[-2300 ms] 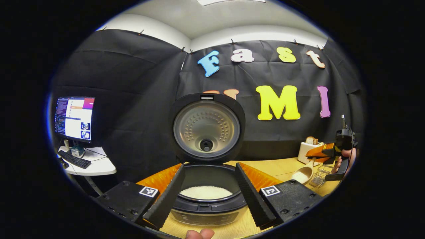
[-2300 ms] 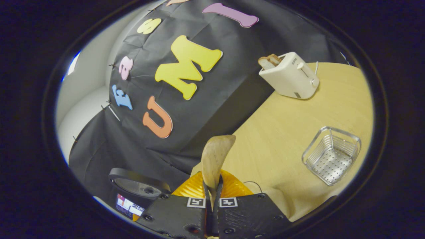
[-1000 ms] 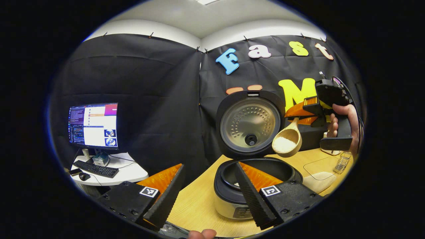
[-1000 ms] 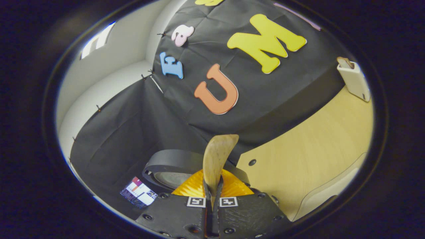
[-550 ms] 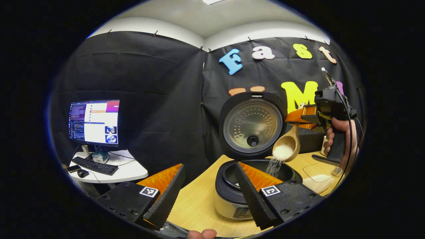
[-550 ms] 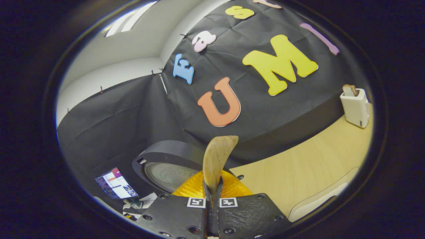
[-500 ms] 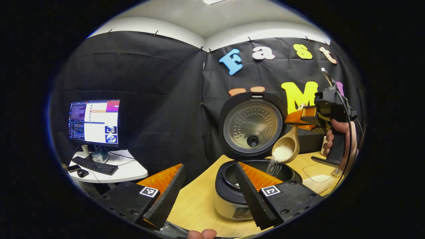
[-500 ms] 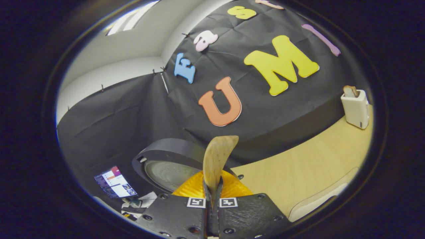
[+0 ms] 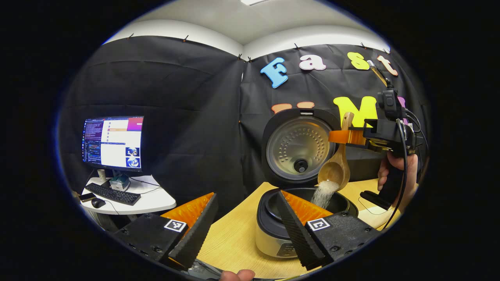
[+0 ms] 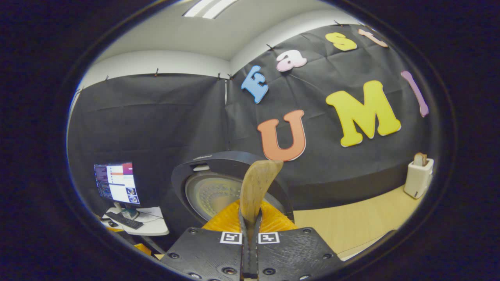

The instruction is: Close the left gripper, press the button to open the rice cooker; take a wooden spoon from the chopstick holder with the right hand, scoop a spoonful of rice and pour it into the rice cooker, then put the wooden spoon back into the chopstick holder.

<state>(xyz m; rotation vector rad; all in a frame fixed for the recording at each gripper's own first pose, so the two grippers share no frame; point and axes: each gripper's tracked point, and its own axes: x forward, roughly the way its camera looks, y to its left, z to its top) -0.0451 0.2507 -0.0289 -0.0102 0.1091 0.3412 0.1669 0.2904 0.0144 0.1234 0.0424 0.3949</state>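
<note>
The right gripper point(image 10: 250, 230) clamps the spoon point(image 9: 336, 169), the left gripper point(image 9: 244, 222) gapes empty, and rice point(image 9: 323, 193) pouring near the cooker point(image 9: 273, 234) rim may spill if the spoon drifts.

No legible words, brands or numbers. Coded black-and-white marker squares point(image 9: 174, 225), pattern only: two on the body of the left gripper point(image 9: 246, 195), two on the right gripper point(image 10: 250, 218). Print on the rice cooker point(image 9: 269, 238) front panel and on the monitor point(image 9: 112, 142): too small to read.
</note>
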